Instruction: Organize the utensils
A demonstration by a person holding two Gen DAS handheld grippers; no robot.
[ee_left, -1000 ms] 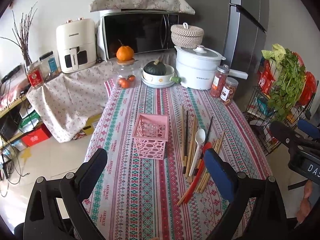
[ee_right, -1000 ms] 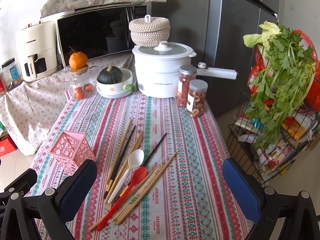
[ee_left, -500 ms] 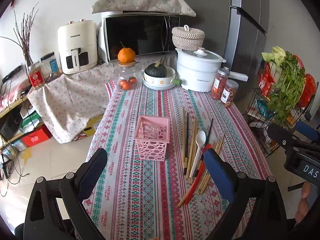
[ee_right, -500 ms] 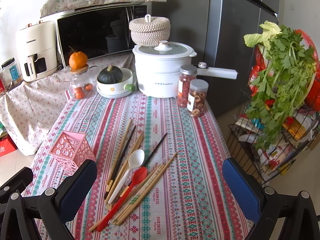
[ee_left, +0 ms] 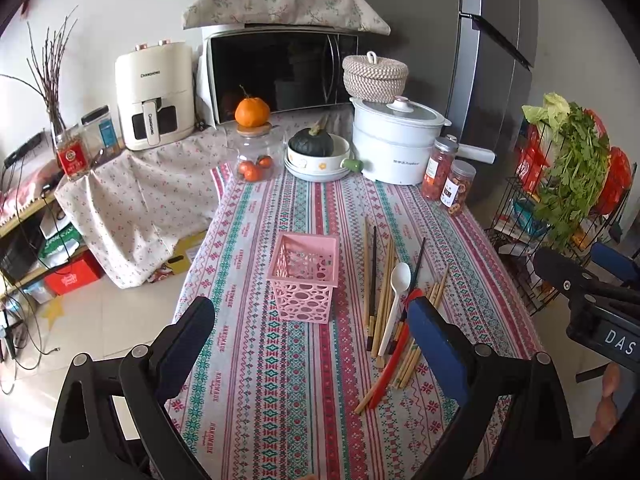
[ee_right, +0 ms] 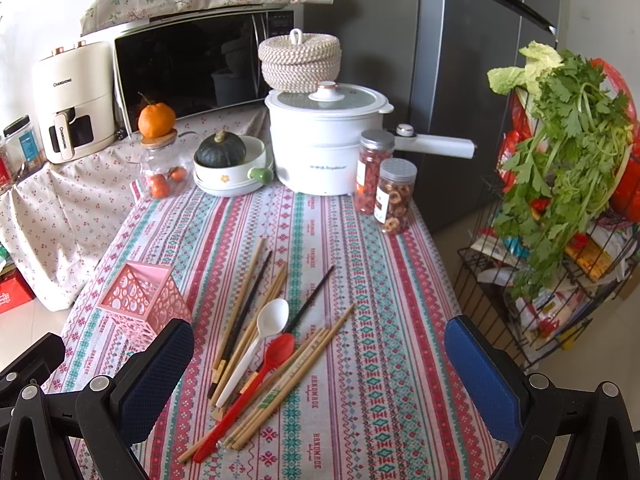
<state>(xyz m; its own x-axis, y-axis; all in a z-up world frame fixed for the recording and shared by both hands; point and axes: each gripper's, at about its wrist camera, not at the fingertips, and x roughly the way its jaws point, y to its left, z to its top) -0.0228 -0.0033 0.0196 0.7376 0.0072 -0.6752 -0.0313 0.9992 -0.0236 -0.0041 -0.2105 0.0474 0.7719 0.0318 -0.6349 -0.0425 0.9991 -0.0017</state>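
Nothing is sorted yet: on the striped patterned tablecloth (ee_right: 360, 280) the pink perforated plastic basket (ee_left: 304, 276) stands empty, wooden chopsticks (ee_right: 280, 376), white plastic spoon (ee_right: 260, 340) and red plastic spoon (ee_right: 256, 376) lie loose beside it, and the left gripper (ee_left: 312, 344) and right gripper (ee_right: 320, 364) hover wide apart, holding nothing.

Spoons (ee_right: 262, 344) and chopsticks (ee_right: 244, 300) beside pink basket (ee_right: 144, 304)

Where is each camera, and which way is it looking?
Left wrist: on the left gripper, above the table's near end, facing the pink basket; the right gripper and some fingers show.
Right wrist: on the right gripper, facing the spoons and chopsticks.
Both share basket, utensils, pot.
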